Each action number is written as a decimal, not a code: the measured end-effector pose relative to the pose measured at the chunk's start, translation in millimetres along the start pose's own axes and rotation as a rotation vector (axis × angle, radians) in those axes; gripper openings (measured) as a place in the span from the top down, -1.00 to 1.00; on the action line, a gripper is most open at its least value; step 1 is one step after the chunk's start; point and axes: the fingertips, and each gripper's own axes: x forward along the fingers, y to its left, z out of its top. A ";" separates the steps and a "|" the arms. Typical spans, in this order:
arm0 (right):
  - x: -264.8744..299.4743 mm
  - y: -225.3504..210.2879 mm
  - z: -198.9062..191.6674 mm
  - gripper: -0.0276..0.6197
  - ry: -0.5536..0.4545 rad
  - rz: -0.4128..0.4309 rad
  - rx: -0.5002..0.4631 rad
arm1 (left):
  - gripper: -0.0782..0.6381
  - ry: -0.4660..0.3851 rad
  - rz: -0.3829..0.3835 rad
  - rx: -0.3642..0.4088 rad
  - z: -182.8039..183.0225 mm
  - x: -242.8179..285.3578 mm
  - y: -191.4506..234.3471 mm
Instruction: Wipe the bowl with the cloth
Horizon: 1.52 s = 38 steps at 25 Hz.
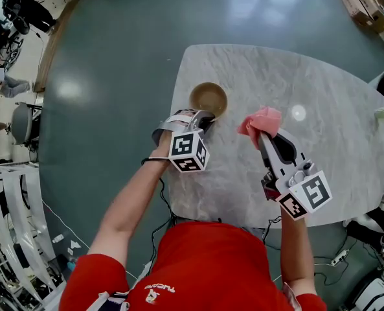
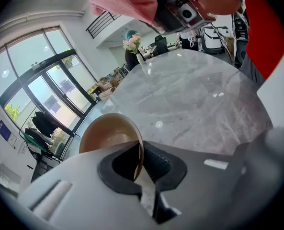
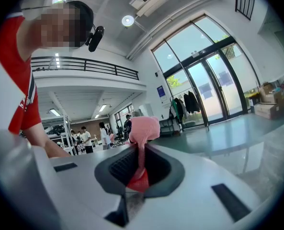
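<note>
Presently, the preparation stage of the wipe, as I read it from the head view and both gripper views. My left gripper (image 1: 203,116) has its jaws closed almost fully on the near rim of the bowl (image 1: 208,98). In the left gripper view the thin brown wall stands edge-on between the ribbed pads, one pad inside the bowl and one outside. The bowl sits on the marble table (image 1: 334,154), near its far-left edge, and looks empty, though I cannot judge from these views whether its inner surface is soiled. My right gripper (image 1: 263,137) has its jaws clamped on the pink cloth (image 1: 263,119): a pinched fold runs down between the pads, and the bunched remainder stands out beyond the tips. The cloth appears lifted clear of the table, to the right of the bowl and apart from it; no part of it touches the bowl. Status, as I judge it: both grasps are made, with the bowl steadied and the cloth in hand, so the set-up is done. Wiping proper has not begun. What is left is to bring the cloth across to the bowl, press it into the interior, sweep round wall and base, and then let go of both.
</note>
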 end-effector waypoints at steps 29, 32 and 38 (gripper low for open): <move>-25.9 62.1 41.5 0.85 -0.073 0.118 -0.075 | 0.74 -0.869 -0.034 -0.699 126.5 -182.8 25.2; -28.0 76.7 46.9 0.85 -0.075 0.152 -0.092 | 0.74 -0.914 -0.070 -0.697 134.1 -195.2 19.0; -27.2 102.2 52.4 0.85 -0.041 0.178 -0.240 | 0.74 -0.970 -0.122 -0.654 146.4 -212.5 7.4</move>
